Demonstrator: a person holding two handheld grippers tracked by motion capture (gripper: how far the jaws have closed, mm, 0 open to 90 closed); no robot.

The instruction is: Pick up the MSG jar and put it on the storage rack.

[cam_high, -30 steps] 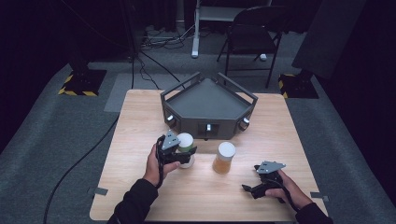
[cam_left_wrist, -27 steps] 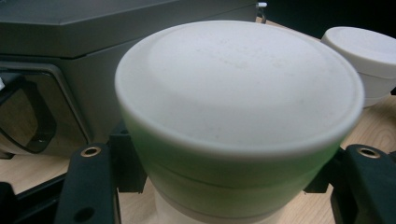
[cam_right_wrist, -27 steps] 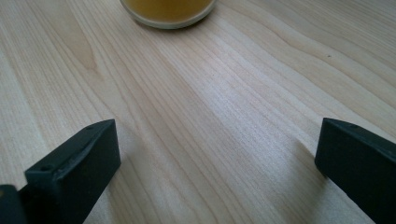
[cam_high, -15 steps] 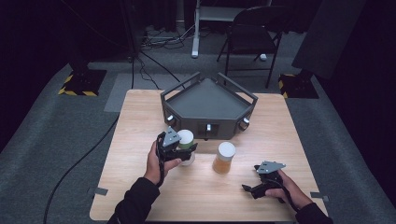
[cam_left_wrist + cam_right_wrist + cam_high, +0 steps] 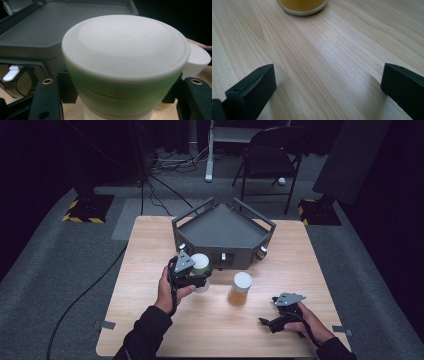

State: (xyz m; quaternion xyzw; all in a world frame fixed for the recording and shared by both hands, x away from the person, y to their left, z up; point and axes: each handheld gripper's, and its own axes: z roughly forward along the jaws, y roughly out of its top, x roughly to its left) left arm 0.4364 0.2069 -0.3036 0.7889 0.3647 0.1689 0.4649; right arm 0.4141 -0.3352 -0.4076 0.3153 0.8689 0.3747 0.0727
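Note:
My left gripper is shut on a green jar with a white lid, held just above the table in front of the grey tray stand. In the left gripper view the green jar sits between both black jaws of the left gripper, whose pads press its sides. An amber jar with a white lid stands on the table to the right of it; its lid peeks out behind the green one. My right gripper rests low on the table at the front right, open. Between the jaws of the right gripper there is bare wood, with the amber jar's base farther ahead.
The wooden table has tape marks at its front corners. A folding chair and cables lie on the floor behind the table. The grey tray's flat top carries nothing.
My left hand has raised the green jar a little off the table, toward the tray. The right hand and the amber jar have stayed where they were.

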